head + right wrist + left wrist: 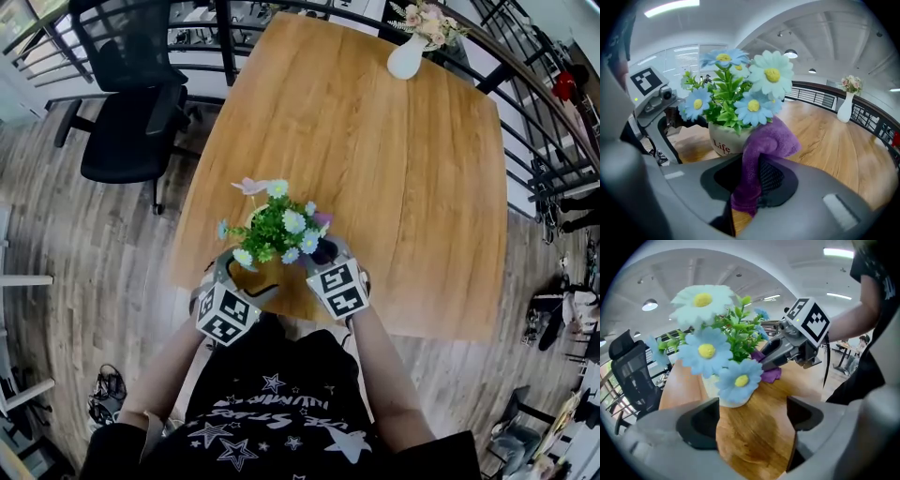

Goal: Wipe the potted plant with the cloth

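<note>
A potted plant with blue and white daisies stands in a white pot near the front edge of the wooden table. My right gripper is shut on a purple cloth, which rests against the pot's right side under the flowers. In the left gripper view the cloth hangs from the right gripper beside the plant. My left gripper is open on the plant's left, its jaws wide apart. The pot lies just ahead of them, untouched.
A white vase of pink flowers stands at the table's far edge. A black office chair is off the table's far left corner, and a dark railing curves behind. The person stands at the table's front edge.
</note>
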`<state>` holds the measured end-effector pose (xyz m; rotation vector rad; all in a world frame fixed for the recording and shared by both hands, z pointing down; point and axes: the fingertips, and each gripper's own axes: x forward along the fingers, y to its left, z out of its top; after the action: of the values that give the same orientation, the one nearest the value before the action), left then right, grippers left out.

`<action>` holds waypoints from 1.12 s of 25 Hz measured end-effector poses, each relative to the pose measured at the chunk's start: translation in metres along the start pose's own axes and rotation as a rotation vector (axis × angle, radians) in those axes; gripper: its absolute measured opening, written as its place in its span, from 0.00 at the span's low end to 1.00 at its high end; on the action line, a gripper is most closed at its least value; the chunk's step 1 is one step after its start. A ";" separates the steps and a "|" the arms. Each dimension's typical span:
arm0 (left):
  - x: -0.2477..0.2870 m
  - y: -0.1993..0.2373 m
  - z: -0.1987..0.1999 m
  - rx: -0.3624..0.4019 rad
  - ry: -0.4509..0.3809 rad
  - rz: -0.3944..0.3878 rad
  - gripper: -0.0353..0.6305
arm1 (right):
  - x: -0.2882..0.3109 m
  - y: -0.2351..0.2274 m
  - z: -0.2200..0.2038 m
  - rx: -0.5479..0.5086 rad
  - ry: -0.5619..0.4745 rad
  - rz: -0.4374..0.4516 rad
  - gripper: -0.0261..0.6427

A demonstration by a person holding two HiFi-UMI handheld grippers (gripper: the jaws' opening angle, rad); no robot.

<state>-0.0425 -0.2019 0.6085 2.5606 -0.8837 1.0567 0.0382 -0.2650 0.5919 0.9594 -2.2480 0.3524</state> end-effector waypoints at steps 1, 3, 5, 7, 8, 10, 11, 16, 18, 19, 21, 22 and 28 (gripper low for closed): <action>-0.002 0.006 -0.003 0.001 0.001 0.010 0.75 | 0.000 0.000 0.000 0.000 0.000 0.000 0.17; -0.003 0.016 -0.007 0.012 -0.004 0.017 0.75 | 0.001 0.000 0.000 0.001 0.001 0.001 0.17; -0.002 0.024 -0.007 0.051 -0.018 0.006 0.77 | 0.001 -0.001 0.000 0.002 0.002 0.002 0.17; 0.002 0.030 -0.005 0.102 -0.028 -0.018 0.80 | 0.002 -0.002 0.000 -0.001 0.005 0.005 0.17; 0.004 0.033 -0.004 0.125 -0.030 -0.033 0.80 | 0.002 -0.002 0.000 -0.003 0.007 0.006 0.17; 0.009 0.038 -0.003 0.163 -0.021 -0.068 0.80 | 0.002 -0.003 -0.001 -0.006 0.012 0.005 0.17; 0.012 0.041 -0.002 0.182 -0.011 -0.084 0.80 | 0.002 -0.004 0.000 -0.007 0.014 0.004 0.17; 0.023 0.057 0.002 0.327 0.031 -0.052 0.75 | 0.004 -0.004 0.001 -0.007 0.015 -0.007 0.17; 0.024 0.061 0.005 0.329 0.026 -0.030 0.64 | 0.005 -0.004 0.001 0.000 0.013 -0.016 0.17; 0.024 0.061 0.005 0.324 0.025 -0.026 0.64 | 0.005 -0.004 0.001 0.004 0.013 -0.019 0.17; 0.023 0.061 0.004 0.317 0.031 -0.021 0.64 | 0.006 -0.003 0.001 0.013 0.012 -0.017 0.17; 0.023 0.061 0.004 0.314 0.035 -0.018 0.64 | 0.006 -0.002 0.002 0.018 0.012 -0.016 0.17; 0.025 0.061 0.004 0.276 0.066 0.011 0.64 | 0.005 0.007 -0.001 0.034 0.016 0.012 0.17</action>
<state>-0.0633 -0.2627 0.6221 2.7227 -0.7835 1.3429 0.0306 -0.2625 0.5963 0.9572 -2.2405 0.4033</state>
